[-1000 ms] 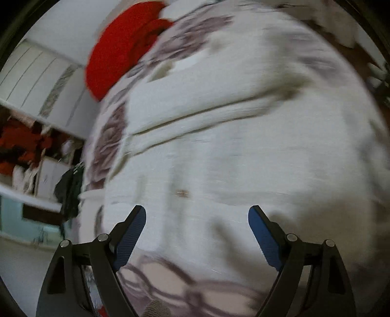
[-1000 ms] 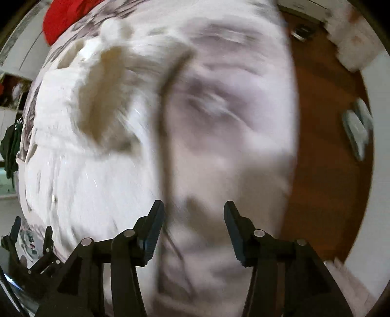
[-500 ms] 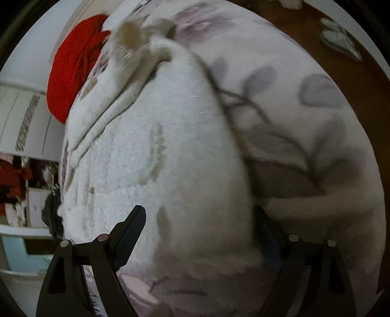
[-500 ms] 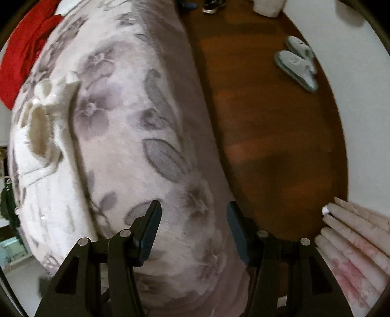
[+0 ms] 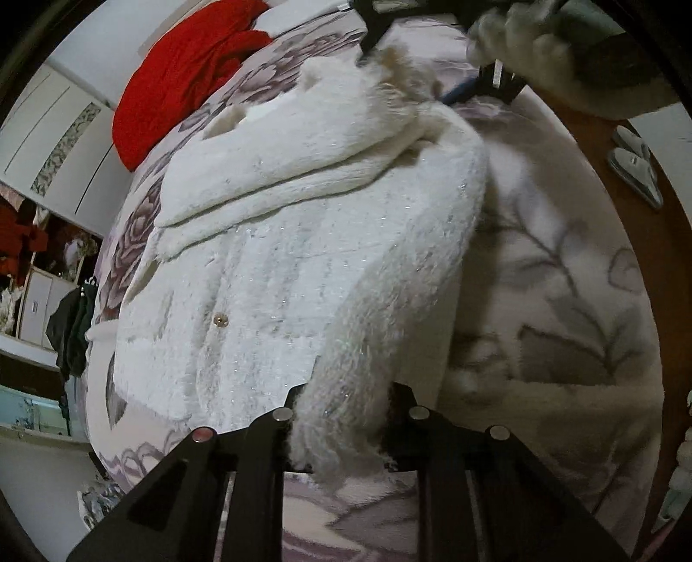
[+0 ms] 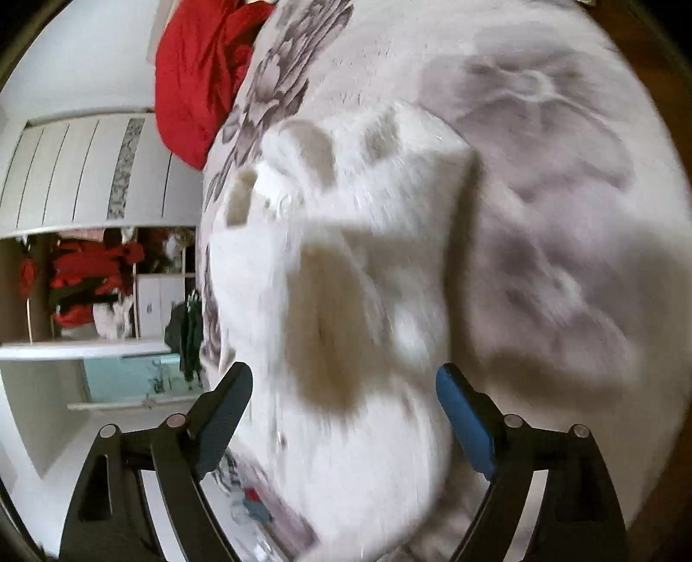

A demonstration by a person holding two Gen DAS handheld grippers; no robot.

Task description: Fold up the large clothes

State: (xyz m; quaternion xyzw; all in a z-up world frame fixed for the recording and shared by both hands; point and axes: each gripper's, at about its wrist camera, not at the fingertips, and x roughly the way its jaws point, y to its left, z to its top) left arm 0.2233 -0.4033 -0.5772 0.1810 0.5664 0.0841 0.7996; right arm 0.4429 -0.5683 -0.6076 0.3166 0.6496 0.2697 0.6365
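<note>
A fluffy white sweater [image 5: 302,259] lies spread on the bed's floral blanket [image 5: 562,281], one sleeve folded across its chest. My left gripper [image 5: 346,402] is at its near edge, jaws closing, with a bunch of the fuzzy fabric pinched between the pads. In the left wrist view my right gripper [image 5: 415,65] hangs at the far collar end, held by a hand in a fuzzy white sleeve [image 5: 519,39]. The right wrist view is blurred: the right gripper [image 6: 344,380] stands wide over the sweater [image 6: 367,207], jaws opening, and nothing is gripped between them.
A red garment [image 5: 186,82] is heaped at the bed's far end. Brown wooden floor with a pair of slippers [image 5: 635,168] runs along the bed's right side. White wardrobe doors [image 6: 86,173] and a dark hanging garment [image 5: 73,328] are on the left.
The left jaws, wide open before, have closed on the sweater's near edge. The right gripper swung from the bed's edge and floor back over the sweater and opened wider.
</note>
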